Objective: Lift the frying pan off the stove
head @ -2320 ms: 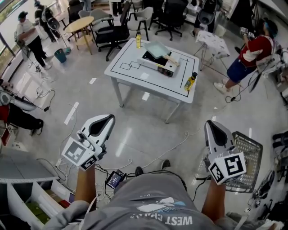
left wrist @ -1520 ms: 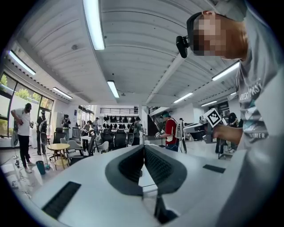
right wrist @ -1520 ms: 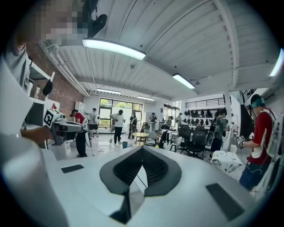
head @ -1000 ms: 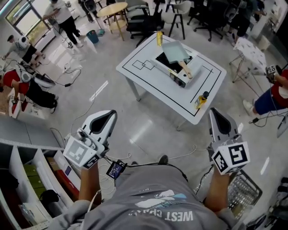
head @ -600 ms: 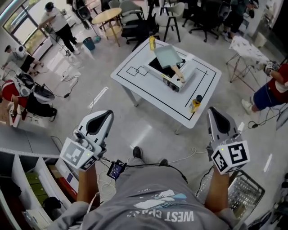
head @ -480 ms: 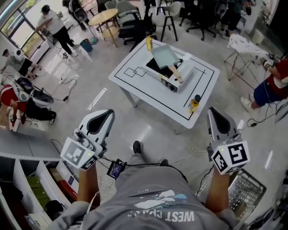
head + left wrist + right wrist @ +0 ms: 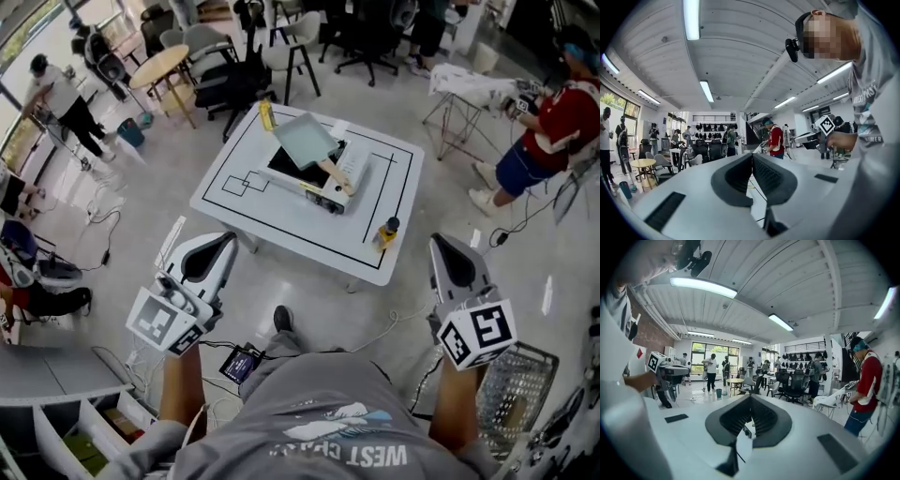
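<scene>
The frying pan (image 7: pixel 303 139) is square and pale grey-green, with a wooden handle (image 7: pixel 334 174). It sits on a portable stove (image 7: pixel 319 178) on a white table (image 7: pixel 281 220) some steps ahead in the head view. My left gripper (image 7: pixel 228 240) and right gripper (image 7: pixel 442 242) are held near my body, well short of the table, pointing towards it. In the left gripper view the left gripper (image 7: pixel 751 154) has its jaws together with nothing between them. The right gripper (image 7: pixel 750 397) in its own view is likewise shut and empty.
A yellow bottle (image 7: pixel 266 114) stands at the table's far left corner, another bottle (image 7: pixel 384 232) near its front right edge. Office chairs (image 7: pixel 234 80) stand behind the table. A wire basket (image 7: pixel 511 394) sits on the floor at my right, with cables (image 7: pixel 375 328) by my feet. A person in red (image 7: pixel 548 117) stands right.
The table with stove and pan has drifted left and slightly nearer in the head view as I walk. Both grippers stay shut, held the same before me.
</scene>
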{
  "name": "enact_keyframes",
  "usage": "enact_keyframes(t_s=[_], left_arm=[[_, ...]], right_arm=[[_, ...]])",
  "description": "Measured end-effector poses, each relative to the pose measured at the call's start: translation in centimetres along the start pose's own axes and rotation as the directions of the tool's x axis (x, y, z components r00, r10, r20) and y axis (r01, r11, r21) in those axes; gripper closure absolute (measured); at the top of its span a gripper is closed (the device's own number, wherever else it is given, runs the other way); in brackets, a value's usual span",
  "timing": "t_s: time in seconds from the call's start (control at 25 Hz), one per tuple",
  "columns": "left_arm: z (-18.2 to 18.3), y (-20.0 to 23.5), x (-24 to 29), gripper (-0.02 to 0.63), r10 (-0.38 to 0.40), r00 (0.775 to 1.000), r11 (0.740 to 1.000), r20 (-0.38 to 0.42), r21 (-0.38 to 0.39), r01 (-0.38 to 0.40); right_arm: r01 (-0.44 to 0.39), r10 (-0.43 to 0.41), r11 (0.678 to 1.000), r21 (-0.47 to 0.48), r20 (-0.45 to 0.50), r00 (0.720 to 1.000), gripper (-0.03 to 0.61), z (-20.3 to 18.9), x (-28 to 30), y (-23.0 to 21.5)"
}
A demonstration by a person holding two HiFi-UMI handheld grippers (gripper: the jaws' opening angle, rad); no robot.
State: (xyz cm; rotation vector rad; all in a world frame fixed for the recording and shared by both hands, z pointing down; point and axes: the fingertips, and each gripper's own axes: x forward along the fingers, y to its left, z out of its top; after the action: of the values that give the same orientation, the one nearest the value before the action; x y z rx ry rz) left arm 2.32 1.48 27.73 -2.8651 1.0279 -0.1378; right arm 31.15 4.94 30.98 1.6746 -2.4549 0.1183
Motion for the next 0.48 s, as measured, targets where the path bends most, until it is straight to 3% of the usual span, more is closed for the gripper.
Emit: enact_keyframes(t_s=[0.48], left_arm=[[-2.7, 10.4, 5.3, 0.615, -0.170, 0.985, 0.983, 0.029, -0.063, 0.172]], right_arm=[[0.159, -0.158, 0.987, 0.016, -0.063, 0.985, 0.568, 2.0, 7.5, 2.0]])
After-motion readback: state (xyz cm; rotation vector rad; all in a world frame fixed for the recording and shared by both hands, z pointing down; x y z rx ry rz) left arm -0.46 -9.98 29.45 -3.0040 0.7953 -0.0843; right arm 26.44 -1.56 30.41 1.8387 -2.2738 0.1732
